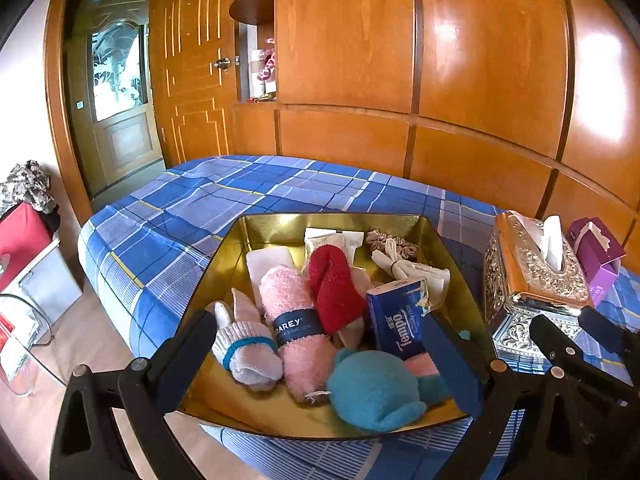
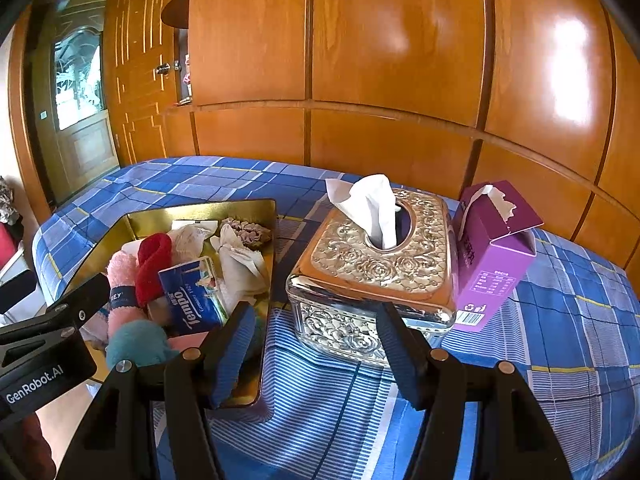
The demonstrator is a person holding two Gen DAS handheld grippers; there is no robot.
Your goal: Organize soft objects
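A gold tin tray [image 1: 260,228] [image 2: 256,248] lies on the blue plaid bed, holding a rolled pink cloth [image 1: 296,320], a red sock [image 1: 334,292], a white sock with a blue band [image 1: 248,348], a teal plush [image 1: 372,392] [image 2: 136,342], a blue tissue pack [image 1: 398,320] [image 2: 192,296], a scrunchie [image 1: 394,246] and pale cloths. My left gripper [image 1: 320,364] hangs open over the tray's near end, nothing between its fingers. My right gripper [image 2: 316,344] stands open just before the ornate silver tissue box [image 2: 372,276] [image 1: 532,280], empty.
A purple carton [image 2: 492,256] [image 1: 596,256] leans beside the tissue box on the right. Wooden wardrobe panels [image 2: 400,60] back the bed. Left of the bed are a door [image 1: 116,100], the floor, a red item and white storage [image 1: 36,264].
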